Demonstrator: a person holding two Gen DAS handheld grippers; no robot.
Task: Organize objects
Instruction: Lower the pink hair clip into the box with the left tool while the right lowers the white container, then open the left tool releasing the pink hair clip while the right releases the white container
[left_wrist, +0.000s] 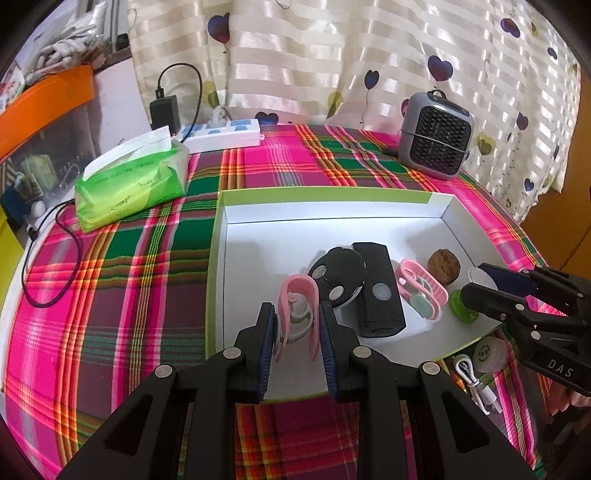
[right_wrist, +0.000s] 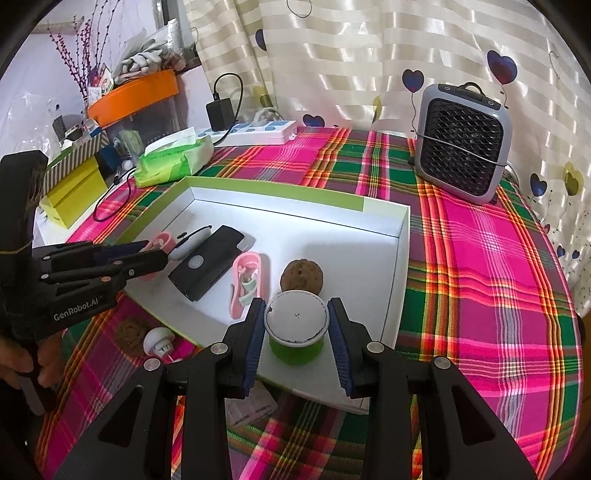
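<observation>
A shallow white box with a green rim (left_wrist: 332, 194) (right_wrist: 273, 192) lies on the plaid cloth. My left gripper (left_wrist: 296, 308) is shut on a pink clip-like holder (left_wrist: 312, 295) over the box's near left part. In the right wrist view it comes in from the left (right_wrist: 155, 251). My right gripper (right_wrist: 296, 302) is shut on a small green cup with a white lid (right_wrist: 295, 349) at the box's near edge. The left wrist view shows it at the right (left_wrist: 476, 280). In the box lie a black round item (left_wrist: 338, 271), a black case (left_wrist: 376, 291), a second pink holder (left_wrist: 417, 288) and a walnut (left_wrist: 443, 266).
Outside the box's near edge lie a second walnut (right_wrist: 129, 334), a small white round piece (right_wrist: 159, 341) and a white cable (left_wrist: 476, 384). A green tissue pack (left_wrist: 129, 184), a power strip (left_wrist: 221, 133) and a grey fan (left_wrist: 436, 134) stand at the back. A hand (right_wrist: 22, 363) holds the left gripper.
</observation>
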